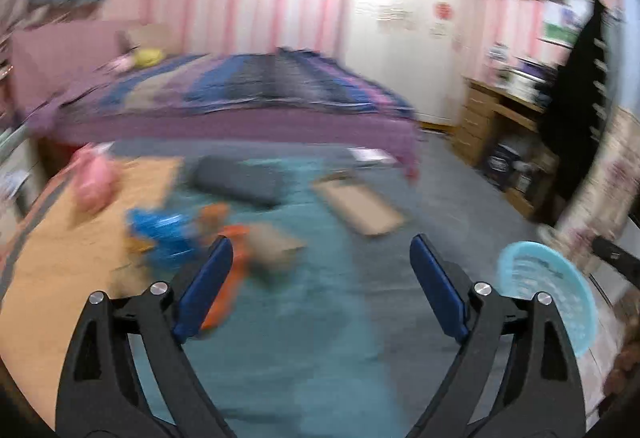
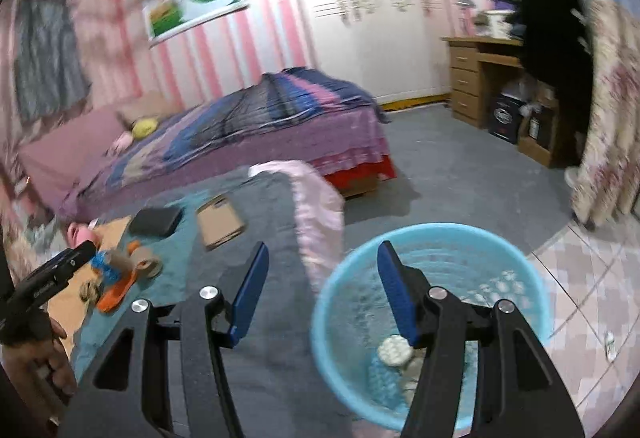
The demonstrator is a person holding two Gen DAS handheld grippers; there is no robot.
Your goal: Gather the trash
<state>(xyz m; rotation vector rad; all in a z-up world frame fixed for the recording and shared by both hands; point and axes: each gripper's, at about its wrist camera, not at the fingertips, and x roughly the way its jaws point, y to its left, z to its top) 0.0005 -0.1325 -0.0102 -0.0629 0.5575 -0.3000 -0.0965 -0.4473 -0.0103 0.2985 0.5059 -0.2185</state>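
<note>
1. The left gripper has its jaws wide open, holding nothing.
2. The right gripper is open too, above the blue basket.
3. A pink bag hangs in the air just ahead, between the right jaws, above the basket's rim.

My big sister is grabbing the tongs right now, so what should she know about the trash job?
Left tongs: open, holding nothing, over the teal floor mat.
Right tongs: open, holding nothing, above the round light-blue plastic bin.
A pale pink plastic bag is in the air by the bin's rim; whether it lands inside is unclear.
Done: some whitish crumpled trash already lies in the bin.
Left on the mat: flat brown cardboard piece, dark grey flat pad, orange flat piece, blue crinkled wrapper, brown tape roll, pink object. Views are blurry, so check each one.
</note>
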